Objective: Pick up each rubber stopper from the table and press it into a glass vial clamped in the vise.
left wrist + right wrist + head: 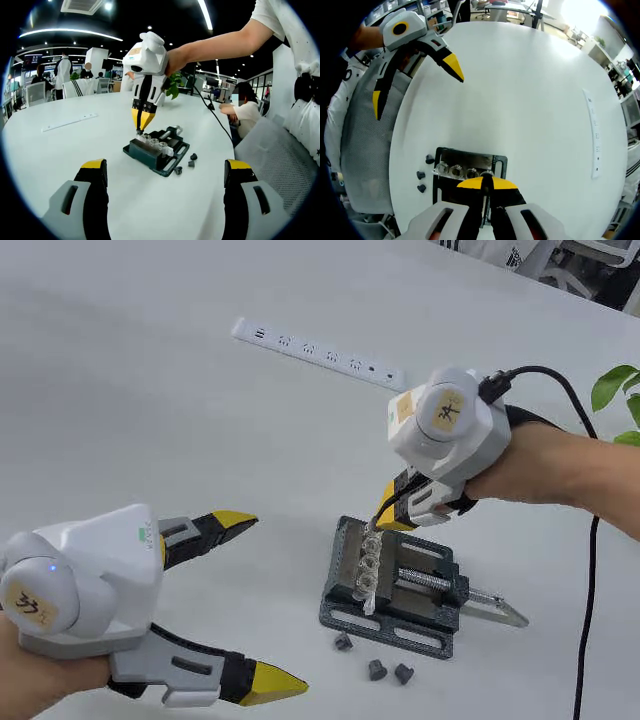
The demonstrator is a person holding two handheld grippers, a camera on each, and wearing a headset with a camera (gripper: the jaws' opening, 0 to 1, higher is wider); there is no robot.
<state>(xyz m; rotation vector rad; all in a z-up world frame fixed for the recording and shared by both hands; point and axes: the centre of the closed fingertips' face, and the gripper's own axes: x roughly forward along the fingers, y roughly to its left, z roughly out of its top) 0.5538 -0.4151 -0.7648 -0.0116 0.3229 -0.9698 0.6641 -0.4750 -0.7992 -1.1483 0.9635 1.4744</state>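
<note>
**Right gripper pinched over the vise, left gripper spread wide**

Head view: the right gripper (383, 522) points down at the far end of the row of glass vials (368, 572) clamped in the vise (400, 625). Its yellow tips are drawn together at the farthest vial. The left gripper (256, 602) hovers at the near left, well apart from the vise, with its jaws spread wide and nothing between them. Three rubber stoppers (377, 670) lie loose on the white table (150, 390) just beside the vise's near edge. A power strip (318, 352) lies at the far side.

Left gripper view: its own two yellow-tipped jaws rise far apart from the bottom. Beyond them the right gripper comes down from above, tips pinched at the top of the end vial — a small dark bit shows under the tips, too small to name. The three stoppers sit on the table just right of the vise.

Right gripper view: its own jaws stand closed, with only a thin slit between them, directly over the vise. Whether they hold a stopper cannot be told. The vials show as a row of clear rims left of the tips, and the stoppers lie farther left on the table — beyond them hangs the open left gripper.
</note>
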